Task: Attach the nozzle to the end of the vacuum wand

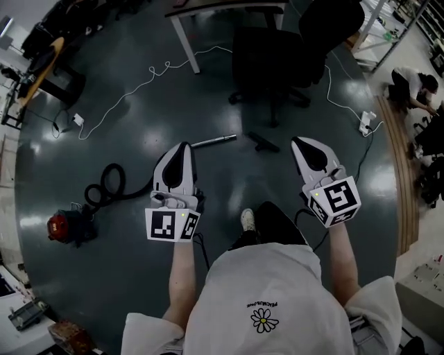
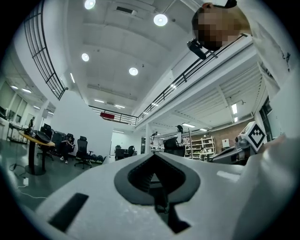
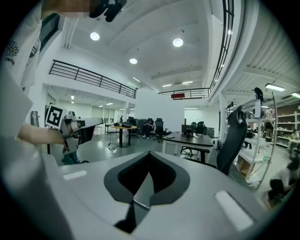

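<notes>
Two hand-held grippers, both empty. The white and black left gripper (image 1: 183,147) has its two jaws pressed together with nothing between them. The white and black right gripper (image 1: 300,141) is closed the same way and holds nothing. Each carries one cube with square black-and-white markers at its rear, close to the wrist.

The person stands with both bare forearms stretched forward, the two grippers side by side and well apart. The left gripper points roughly level and the right one tips slightly down. Neither touches anything.

On the dark grey-green floor (image 1: 208,90) beyond the tips lies one silver metal vacuum wand (image 1: 216,140), between the two grippers in the head view, its near end hidden behind the left gripper. One flat black nozzle (image 1: 263,143) lies just beside the wand's far end, not joined to it.

To the left sits one red canister vacuum cleaner (image 1: 66,227), with one black hose (image 1: 111,184) looped beside it.

Further off are two black office chairs (image 1: 267,59), one white table (image 1: 201,10) and two white power strips (image 1: 366,123) on thin white cables. One other person (image 1: 413,87) crouches at the far right edge.
</notes>
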`<action>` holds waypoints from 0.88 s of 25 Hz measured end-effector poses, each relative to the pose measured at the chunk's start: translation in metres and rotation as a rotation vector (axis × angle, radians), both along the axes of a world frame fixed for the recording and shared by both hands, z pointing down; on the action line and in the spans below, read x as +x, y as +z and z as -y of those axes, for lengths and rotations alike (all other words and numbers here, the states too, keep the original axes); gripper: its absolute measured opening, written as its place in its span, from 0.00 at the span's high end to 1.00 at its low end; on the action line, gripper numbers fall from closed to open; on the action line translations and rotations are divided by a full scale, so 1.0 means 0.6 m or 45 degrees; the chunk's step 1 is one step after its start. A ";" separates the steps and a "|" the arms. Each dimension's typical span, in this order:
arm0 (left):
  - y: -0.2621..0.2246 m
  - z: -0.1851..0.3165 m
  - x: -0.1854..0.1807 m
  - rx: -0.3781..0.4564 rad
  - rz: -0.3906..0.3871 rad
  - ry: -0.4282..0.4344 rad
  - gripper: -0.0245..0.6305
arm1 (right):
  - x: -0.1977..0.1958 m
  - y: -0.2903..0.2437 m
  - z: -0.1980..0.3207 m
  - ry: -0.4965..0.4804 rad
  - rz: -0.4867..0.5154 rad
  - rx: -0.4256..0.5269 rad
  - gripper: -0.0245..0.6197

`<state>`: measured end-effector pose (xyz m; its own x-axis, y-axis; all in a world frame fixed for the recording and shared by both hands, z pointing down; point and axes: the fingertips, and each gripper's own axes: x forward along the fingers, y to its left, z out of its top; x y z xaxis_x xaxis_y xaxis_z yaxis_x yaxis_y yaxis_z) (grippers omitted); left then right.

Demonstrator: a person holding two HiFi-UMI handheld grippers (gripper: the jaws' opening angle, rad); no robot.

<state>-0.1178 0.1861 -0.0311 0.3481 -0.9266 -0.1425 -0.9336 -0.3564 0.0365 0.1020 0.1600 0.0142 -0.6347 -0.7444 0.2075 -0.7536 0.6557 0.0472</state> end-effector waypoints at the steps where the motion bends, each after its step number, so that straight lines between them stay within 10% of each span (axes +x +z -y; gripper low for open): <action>1: 0.003 0.021 0.000 -0.006 -0.001 0.007 0.96 | -0.001 0.005 0.021 -0.003 -0.009 -0.009 0.95; 22: 0.028 0.307 -0.018 -0.087 -0.003 0.014 0.96 | -0.038 0.031 0.325 -0.090 -0.042 -0.045 0.95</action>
<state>-0.1285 0.0017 -0.0142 0.3580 -0.9303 -0.0802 -0.9296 -0.3632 0.0632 0.0790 -0.0347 0.0327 -0.6776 -0.6901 0.2542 -0.7040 0.7087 0.0472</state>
